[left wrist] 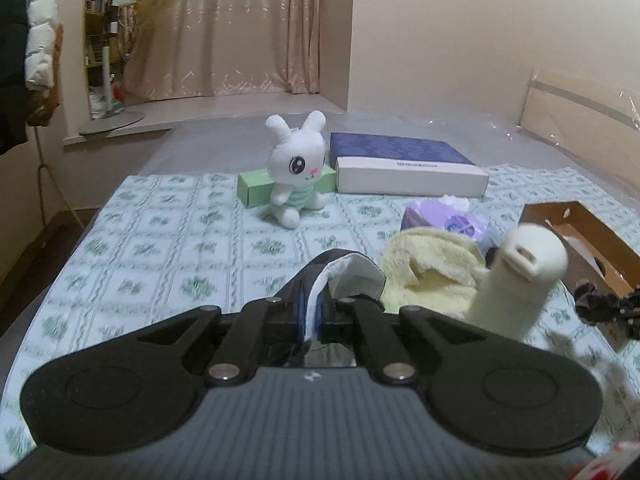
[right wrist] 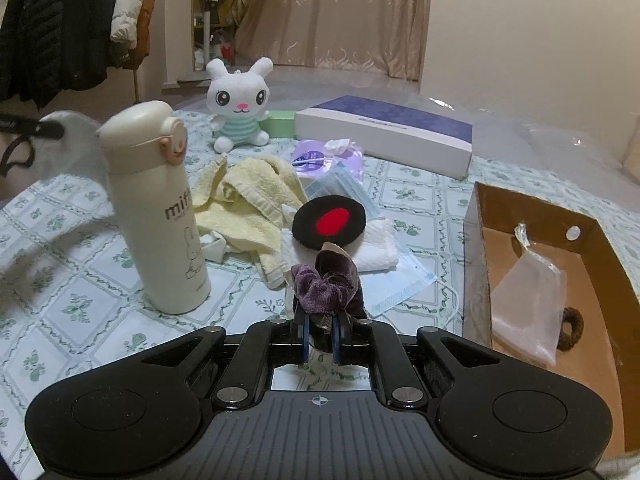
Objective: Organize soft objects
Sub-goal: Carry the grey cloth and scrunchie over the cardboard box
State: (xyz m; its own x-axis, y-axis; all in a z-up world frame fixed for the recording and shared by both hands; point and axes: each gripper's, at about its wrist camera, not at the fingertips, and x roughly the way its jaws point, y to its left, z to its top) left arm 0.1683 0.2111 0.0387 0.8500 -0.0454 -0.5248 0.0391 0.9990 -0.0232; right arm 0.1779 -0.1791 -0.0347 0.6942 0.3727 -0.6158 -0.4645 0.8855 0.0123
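Observation:
My left gripper [left wrist: 314, 312] is shut on a white face mask [left wrist: 352, 274] and holds it above the bed. My right gripper [right wrist: 322, 320] is shut on a dark purple velvet scrunchie [right wrist: 326, 284], left of the open cardboard box [right wrist: 472, 264]. The box holds a clear pouch [right wrist: 528, 300] and a brown hair tie [right wrist: 570, 328]. On the patterned bedsheet [right wrist: 80, 272] lie a yellow towel [right wrist: 248, 200], a white towel [right wrist: 380, 244], a black pad with a red spot [right wrist: 328, 222] and a blue face mask [right wrist: 400, 284]. A white plush rabbit [left wrist: 296, 168] sits further back.
A cream flask [right wrist: 156, 208] stands upright left of the towels; it also shows in the left wrist view [left wrist: 520, 280]. A purple tissue pack [right wrist: 320, 156], a blue-and-white flat box [right wrist: 384, 136] and a green box [left wrist: 256, 188] lie behind. Coats [right wrist: 60, 24] hang at left.

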